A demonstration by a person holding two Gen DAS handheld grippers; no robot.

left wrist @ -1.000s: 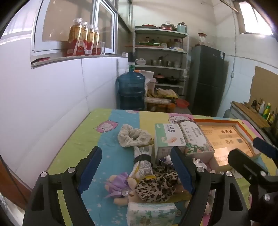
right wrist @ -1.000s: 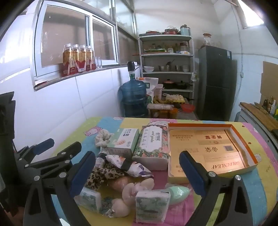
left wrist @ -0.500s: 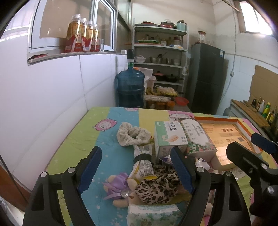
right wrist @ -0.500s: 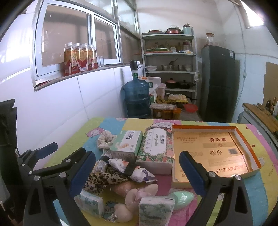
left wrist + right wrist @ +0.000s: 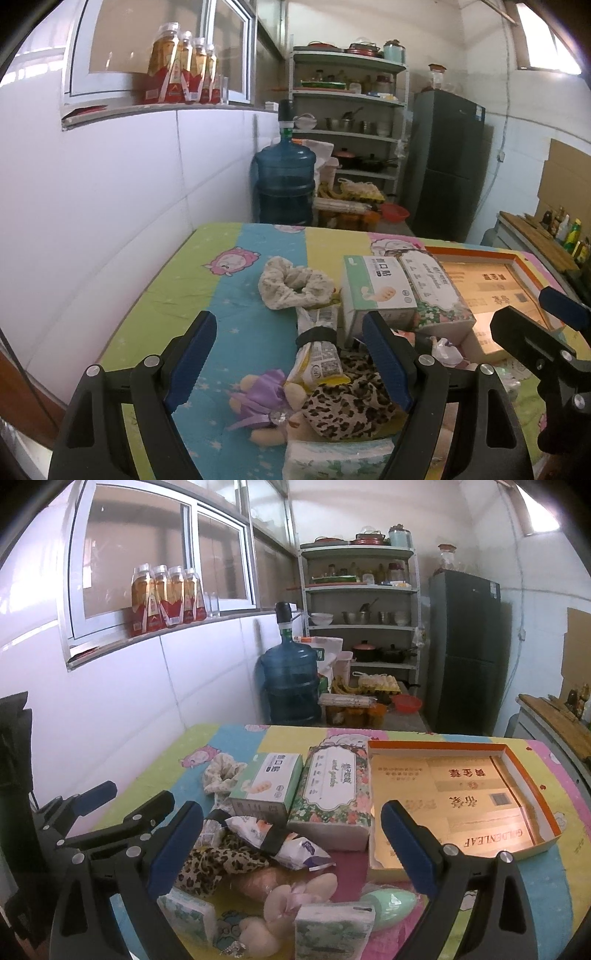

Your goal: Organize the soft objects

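A pile of soft things lies on the colourful table: a leopard-print scrunchie (image 5: pixel 343 406) (image 5: pixel 218 864), a plush toy with a purple bow (image 5: pixel 262 402), a cream scrunchie (image 5: pixel 295 288) (image 5: pixel 221 777), wrapped packets (image 5: pixel 319 354) (image 5: pixel 277 838), small tissue packs (image 5: pixel 332 928) (image 5: pixel 336 459), a pink plush (image 5: pixel 291 897) and a green oval object (image 5: pixel 388 904). My left gripper (image 5: pixel 288 363) is open and empty, held above the pile. My right gripper (image 5: pixel 291 853) is open and empty, held above the pile's near side.
A green-white tissue box (image 5: pixel 267 788) and a floral tissue box (image 5: pixel 334 794) stand mid-table. An open orange-rimmed cardboard box (image 5: pixel 461 794) lies to the right. A white tiled wall runs along the left. A water jug (image 5: pixel 290 686), shelves and a fridge stand beyond the table.
Both grippers have shifted slightly; the views sit a little lower and closer to the table. Nothing on the table has moved, and both grippers stay open.
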